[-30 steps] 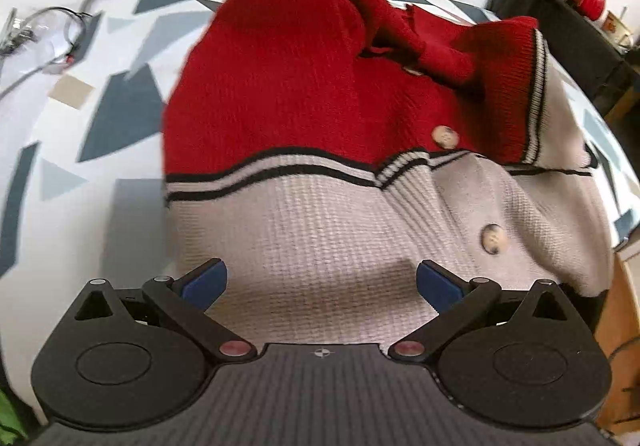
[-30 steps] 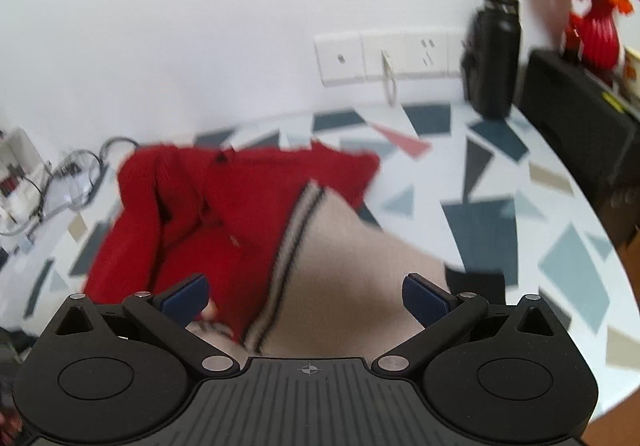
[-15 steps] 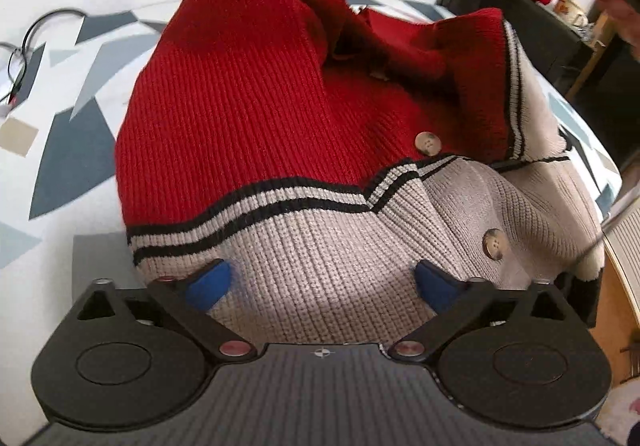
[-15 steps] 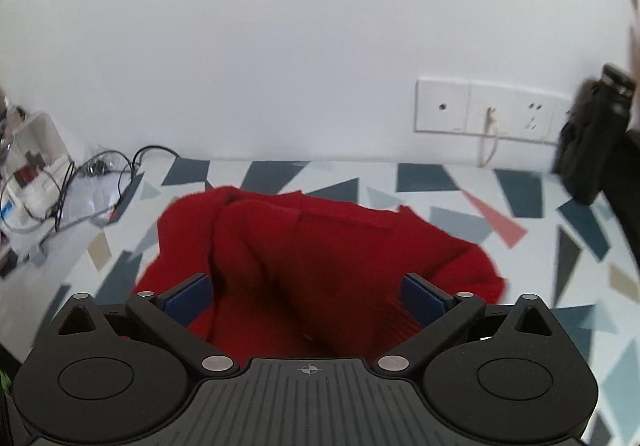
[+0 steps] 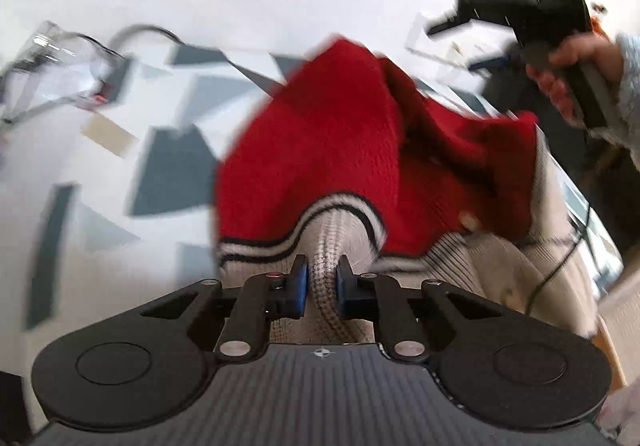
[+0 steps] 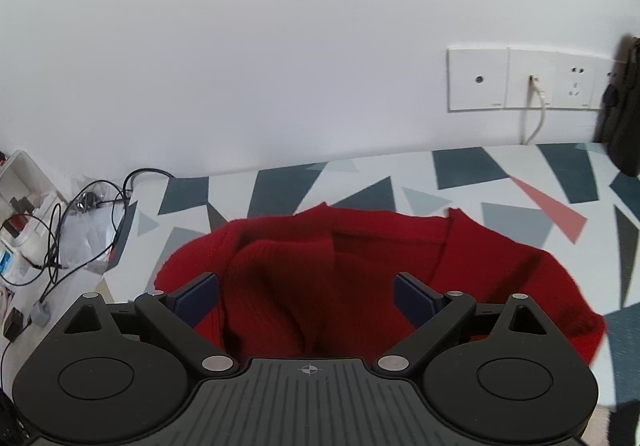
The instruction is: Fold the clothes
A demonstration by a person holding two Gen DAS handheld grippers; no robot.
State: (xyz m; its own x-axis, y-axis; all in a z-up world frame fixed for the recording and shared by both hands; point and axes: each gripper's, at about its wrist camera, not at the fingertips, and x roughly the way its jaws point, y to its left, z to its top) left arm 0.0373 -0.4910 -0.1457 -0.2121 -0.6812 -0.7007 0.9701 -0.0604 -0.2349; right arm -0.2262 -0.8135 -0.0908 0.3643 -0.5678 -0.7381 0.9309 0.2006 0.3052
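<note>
Presently catalogued: one knitted cardigan (image 5: 320,150), red upper body, beige lower body, black-and-white stripe at the join, buttons down the front, lying crumpled on a table (image 6: 460,170) with a white top patterned in grey, blue and coral triangles. Left gripper (image 5: 321,286): jaws drawn together and clamped on a bunched ridge of the beige ribbed hem, which puckers up between the blue pads (image 5: 299,288). Right gripper (image 6: 306,296): jaws wide apart and closing slightly, nothing pressed between them; it hangs over the red shoulder and collar end of the garment, and in the left wrist view a hand (image 5: 572,74) carries it above the far side. Handling, by judgement: soft, thick, limp knit, moderately weighty for cloth, not slippery, not fragile; it will sag and stretch under its own weight rather than hold a crease, and buttons may snag. Suggested hold: a full pinch of doubled fabric at hem or shoulder seam, one gripper at each end, so the piece can be drawn flat. Adjacent items: tangled black cables (image 6: 80,222) at the table's left; wall sockets (image 6: 520,80) behind.
</note>
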